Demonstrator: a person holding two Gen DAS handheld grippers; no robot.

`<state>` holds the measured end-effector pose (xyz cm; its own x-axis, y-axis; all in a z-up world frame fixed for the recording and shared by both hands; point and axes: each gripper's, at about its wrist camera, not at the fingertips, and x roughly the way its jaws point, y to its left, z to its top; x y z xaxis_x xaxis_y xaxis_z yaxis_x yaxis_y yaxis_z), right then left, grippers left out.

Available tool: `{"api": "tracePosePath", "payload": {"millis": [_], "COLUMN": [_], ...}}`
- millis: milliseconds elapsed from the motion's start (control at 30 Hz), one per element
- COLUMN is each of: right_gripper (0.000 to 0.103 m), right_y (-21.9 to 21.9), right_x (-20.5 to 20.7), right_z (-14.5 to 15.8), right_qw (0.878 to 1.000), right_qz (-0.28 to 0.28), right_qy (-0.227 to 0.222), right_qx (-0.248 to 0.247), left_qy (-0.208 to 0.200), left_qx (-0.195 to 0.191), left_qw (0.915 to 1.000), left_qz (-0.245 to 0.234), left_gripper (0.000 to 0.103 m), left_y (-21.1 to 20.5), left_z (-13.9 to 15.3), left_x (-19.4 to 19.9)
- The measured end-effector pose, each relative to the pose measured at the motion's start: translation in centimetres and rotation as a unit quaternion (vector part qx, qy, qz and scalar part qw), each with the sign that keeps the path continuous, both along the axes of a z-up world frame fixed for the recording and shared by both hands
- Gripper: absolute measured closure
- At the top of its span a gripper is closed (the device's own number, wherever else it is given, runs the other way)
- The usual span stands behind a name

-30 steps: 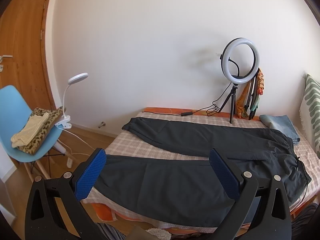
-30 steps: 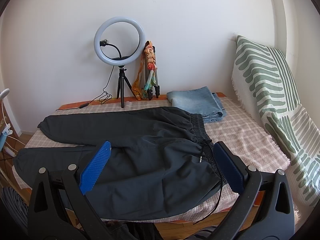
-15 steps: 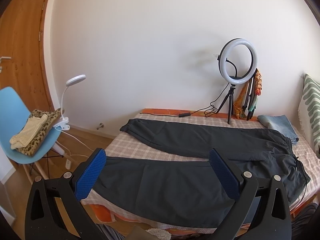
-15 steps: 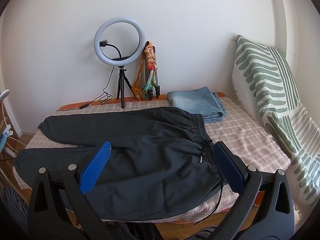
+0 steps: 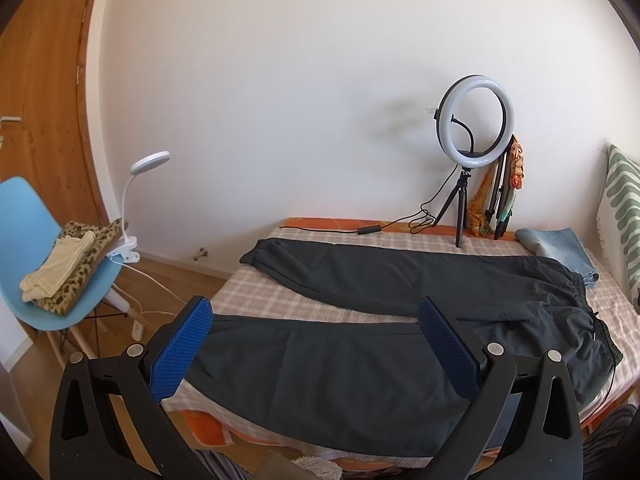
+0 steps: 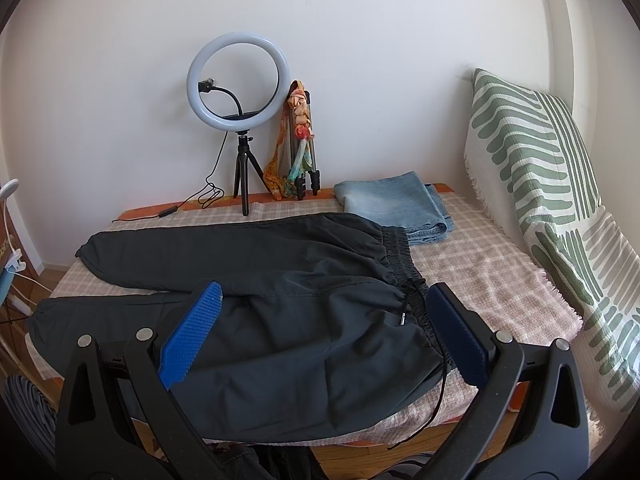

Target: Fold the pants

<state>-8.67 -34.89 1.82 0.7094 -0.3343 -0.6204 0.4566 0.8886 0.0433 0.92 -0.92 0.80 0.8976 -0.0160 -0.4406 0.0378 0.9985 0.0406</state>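
Both tongs, left (image 5: 314, 342) and right (image 6: 326, 320), are gaping wide and empty while you're lining up over the spread pants (image 6: 256, 304), ready to pinch.

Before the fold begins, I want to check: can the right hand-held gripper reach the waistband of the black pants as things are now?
Probably yes. The right hand-held gripper is open, and the waistband lies uncovered just ahead of it.

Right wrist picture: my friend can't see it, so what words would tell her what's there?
Dark pants lie spread flat on a checked bed, legs apart, waistband to the right. The open right gripper hovers above them, holding nothing. Behind are folded jeans, a ring light and a striped cushion.
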Motion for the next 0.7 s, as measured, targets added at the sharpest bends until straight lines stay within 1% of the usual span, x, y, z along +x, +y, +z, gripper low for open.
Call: {"api": "tracePosePath", "payload": {"millis": [300,333,433,533,700], "right_gripper": [0.000,0.000,0.000,0.000,0.000], "right_y": [-0.1,0.0,0.0,0.3,-0.4], "right_x": [0.1,0.3,0.6,1.0,2.8], "right_z": [-0.2,-0.9,-1.4,-1.7,-1.3], "right_qw": [1.000,1.000,1.000,1.000,0.999], "right_qz": [0.000,0.000,0.005,0.013,0.036], "right_qy": [-0.001,0.000,-0.001,-0.002,0.000], "right_qx": [0.001,0.002,0.008,0.009,0.019], "left_qy": [0.002,0.001,-0.002,0.010,0.032], "left_qx": [0.004,0.006,0.009,0.004,0.016], "left_qw": [1.0000,1.0000,1.0000,0.9999,0.9994], "left_qz": [0.002,0.005,0.005,-0.002,-0.004], "left_gripper": [0.001,0.001,0.001,0.001,0.001], "left_y": [0.0,0.0,0.4,1.1,2.3], "left_z": [-0.3,-0.3,-0.4,-0.5,-1.2], "left_x": [0.5,0.6,1.0,1.7,3.4]}}
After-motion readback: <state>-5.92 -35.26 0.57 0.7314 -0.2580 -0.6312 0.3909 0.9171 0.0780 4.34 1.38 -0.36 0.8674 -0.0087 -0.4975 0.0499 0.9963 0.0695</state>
